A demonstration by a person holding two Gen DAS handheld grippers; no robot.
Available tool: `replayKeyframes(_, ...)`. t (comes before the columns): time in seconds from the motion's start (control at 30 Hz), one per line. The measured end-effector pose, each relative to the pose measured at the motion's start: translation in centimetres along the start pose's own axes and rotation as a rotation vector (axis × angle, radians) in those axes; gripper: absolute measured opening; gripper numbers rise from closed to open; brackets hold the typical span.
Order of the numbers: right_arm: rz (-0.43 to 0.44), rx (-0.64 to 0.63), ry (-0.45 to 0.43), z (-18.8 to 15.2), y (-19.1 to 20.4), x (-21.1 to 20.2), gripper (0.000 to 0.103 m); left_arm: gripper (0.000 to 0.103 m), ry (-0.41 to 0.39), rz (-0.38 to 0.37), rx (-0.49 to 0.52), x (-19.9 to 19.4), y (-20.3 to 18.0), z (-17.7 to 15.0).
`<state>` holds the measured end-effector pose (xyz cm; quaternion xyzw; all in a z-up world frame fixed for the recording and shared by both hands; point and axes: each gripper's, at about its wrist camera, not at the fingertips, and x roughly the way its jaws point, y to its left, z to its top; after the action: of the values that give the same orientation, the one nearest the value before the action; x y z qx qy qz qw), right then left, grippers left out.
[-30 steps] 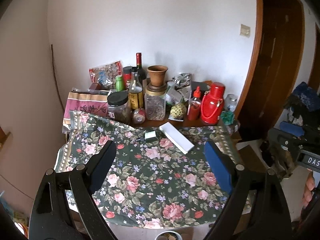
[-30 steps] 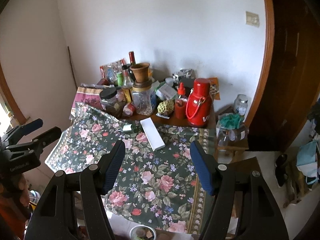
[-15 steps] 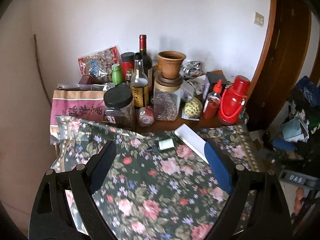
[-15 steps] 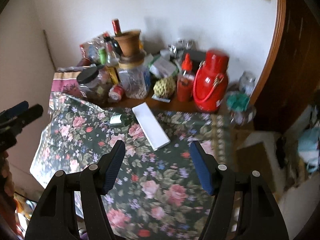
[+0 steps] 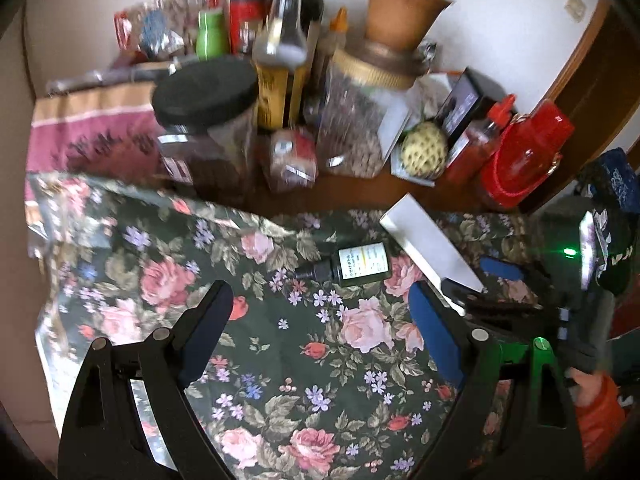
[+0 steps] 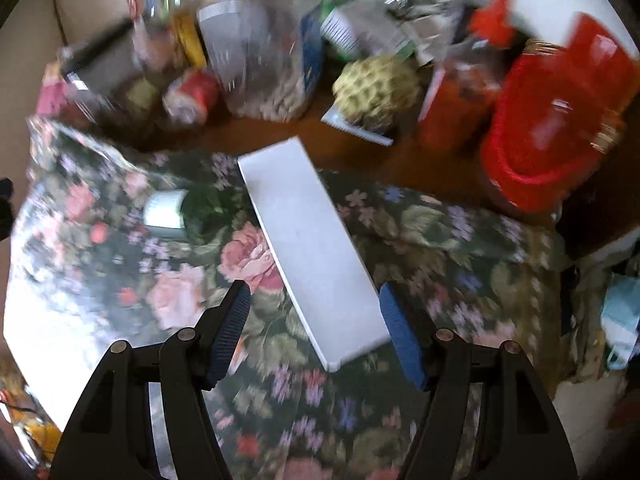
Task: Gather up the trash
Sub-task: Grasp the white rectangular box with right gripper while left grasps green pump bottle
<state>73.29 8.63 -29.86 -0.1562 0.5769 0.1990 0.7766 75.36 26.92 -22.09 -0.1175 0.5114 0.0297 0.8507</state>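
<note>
A long white flat box lies on the floral tablecloth; it also shows in the left wrist view. A small dark bottle with a pale label lies on its side left of the box; it is blurred in the right wrist view. My right gripper is open, its fingers on either side of the box's near end. My left gripper is open and empty, just short of the small bottle. The right gripper's fingers show by the box in the left wrist view.
The back of the table is crowded: a black-lidded jar, a tall bottle, a clear jar with a clay pot on it, a green bumpy fruit, a red jug. A dark wooden door stands at the right.
Both grippers have moved forward and down toward the table. The right one has come over the white box's near end; the left one has closed in on the small bottle. Both stay open.
</note>
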Motion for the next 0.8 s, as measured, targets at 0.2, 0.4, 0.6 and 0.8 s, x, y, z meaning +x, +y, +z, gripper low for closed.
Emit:
replayKeyframes(0.2, 0.041, -0.008, 0.014, 1.4, -0.4, 2.4, 0.063, 0.089, 0.063, -0.032, -0.032, 3.6, 0.4, 0.4)
replayKeyframes(0.4, 0.129, 0.036, -0.002, 0.2, -1.7, 1.7, 0.053, 0.089, 0.1, -0.067, -0.044, 6.2, -0.7, 1.0)
replayKeyframes(0.6, 0.136, 0.137, -0.038, -3.8, -3.7, -1.6, 0.05, 0.087, 0.108, -0.036, 0.008, 8.5, -2.8, 1.3)
replayKeyframes(0.8, 0.132, 0.325, -0.051, -8.6, -7.7, -5.4, 0.05, 0.068, 0.123, 0.001, 0.026, 10.9, -4.1, 1.6)
